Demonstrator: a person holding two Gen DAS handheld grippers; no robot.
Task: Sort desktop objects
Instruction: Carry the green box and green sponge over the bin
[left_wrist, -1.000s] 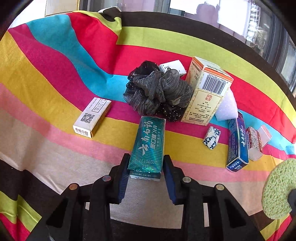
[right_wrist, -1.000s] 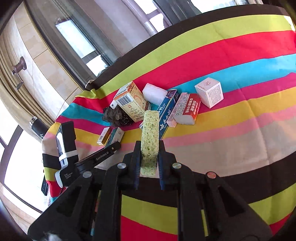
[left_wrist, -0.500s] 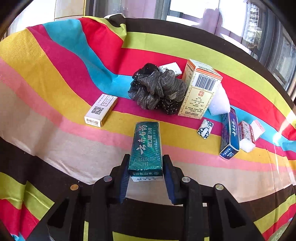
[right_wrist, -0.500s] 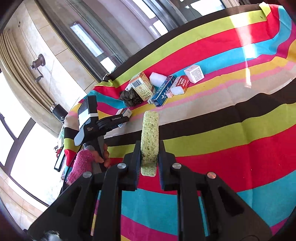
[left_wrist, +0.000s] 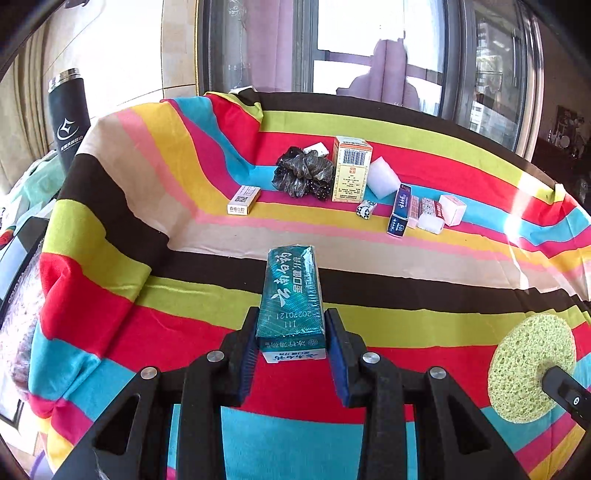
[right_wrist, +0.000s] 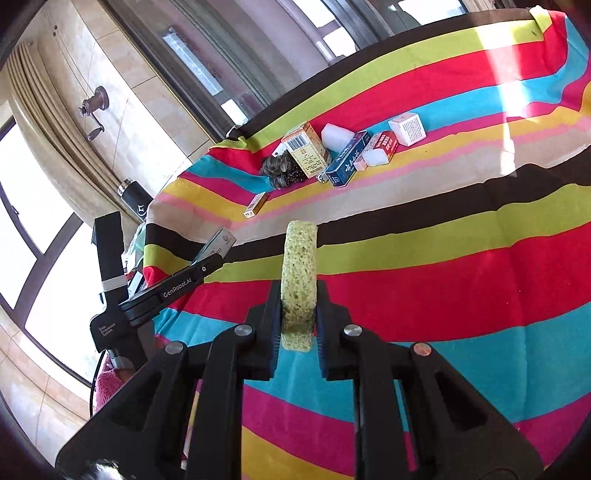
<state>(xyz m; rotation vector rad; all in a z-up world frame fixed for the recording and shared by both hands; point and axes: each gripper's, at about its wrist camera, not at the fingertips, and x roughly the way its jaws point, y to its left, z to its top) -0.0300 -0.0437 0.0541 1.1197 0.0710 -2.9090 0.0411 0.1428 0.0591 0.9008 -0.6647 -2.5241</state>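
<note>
My left gripper (left_wrist: 291, 345) is shut on a green toothpaste box (left_wrist: 291, 295), held above the striped tablecloth (left_wrist: 184, 314). My right gripper (right_wrist: 298, 326) is shut on a round yellow-green sponge (right_wrist: 299, 273), held on edge; the sponge also shows at the right in the left wrist view (left_wrist: 530, 369). The left gripper (right_wrist: 207, 260) shows at the left in the right wrist view. Far back lie a dark scrunchie (left_wrist: 303, 173), an orange-white box (left_wrist: 351, 170), a blue box (left_wrist: 400, 210), a small white box (left_wrist: 243, 199) and more small boxes.
A black bottle (left_wrist: 70, 118) stands off the table's far left. Windows run behind the table. A white foam block (left_wrist: 384, 177), a red-white box (left_wrist: 432, 214) and a white-pink box (left_wrist: 452, 208) sit in the far cluster. A small patterned packet (left_wrist: 365, 209) lies in front.
Both grippers have pulled back and up from the cluster, each keeping its object. The objects on the cloth now look much farther away.
</note>
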